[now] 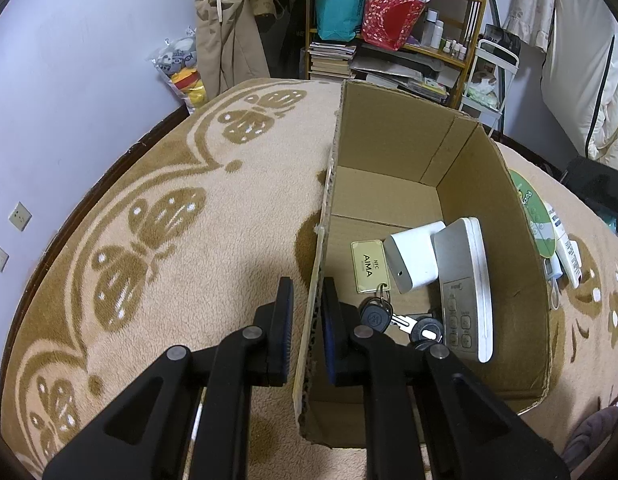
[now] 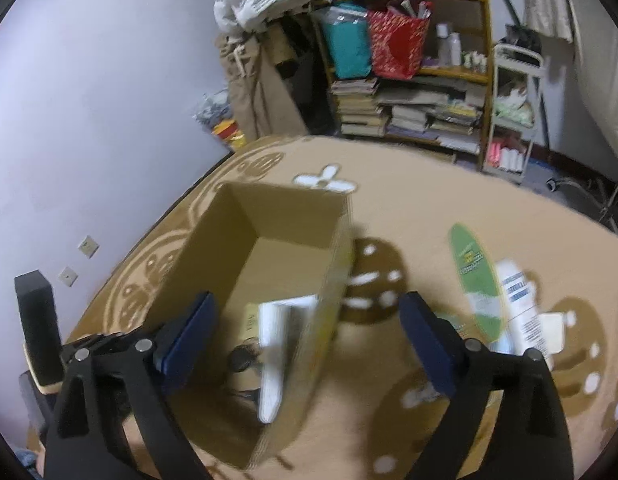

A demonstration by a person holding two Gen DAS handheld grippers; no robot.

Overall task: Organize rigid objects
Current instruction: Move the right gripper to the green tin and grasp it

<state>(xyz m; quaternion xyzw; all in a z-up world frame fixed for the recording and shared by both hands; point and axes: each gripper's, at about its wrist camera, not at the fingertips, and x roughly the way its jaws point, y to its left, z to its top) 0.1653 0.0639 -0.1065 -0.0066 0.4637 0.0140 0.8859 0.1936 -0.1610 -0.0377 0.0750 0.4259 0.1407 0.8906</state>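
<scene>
An open cardboard box (image 1: 489, 200) stands on a beige patterned blanket. In it lie a white charger (image 1: 413, 258), a white remote (image 1: 467, 292), a gold AIMA card (image 1: 369, 266) and black keys (image 1: 393, 320). My left gripper (image 1: 307, 328) is shut on the box's left wall (image 1: 315, 280), one finger inside and one outside. My right gripper (image 2: 305, 340) is open and empty above the box (image 2: 269, 248), straddling its right wall. Right of the box lie a green fan (image 2: 475, 280), a white tube (image 2: 521, 308) and a small white block (image 2: 553, 332).
The blanket (image 1: 169, 208) covers a surface with a dark edge by the lilac wall. A cluttered shelf (image 1: 393, 28) with bags and books stands behind. A white cart (image 2: 513, 112) stands at the right. The right wrist view is motion-blurred.
</scene>
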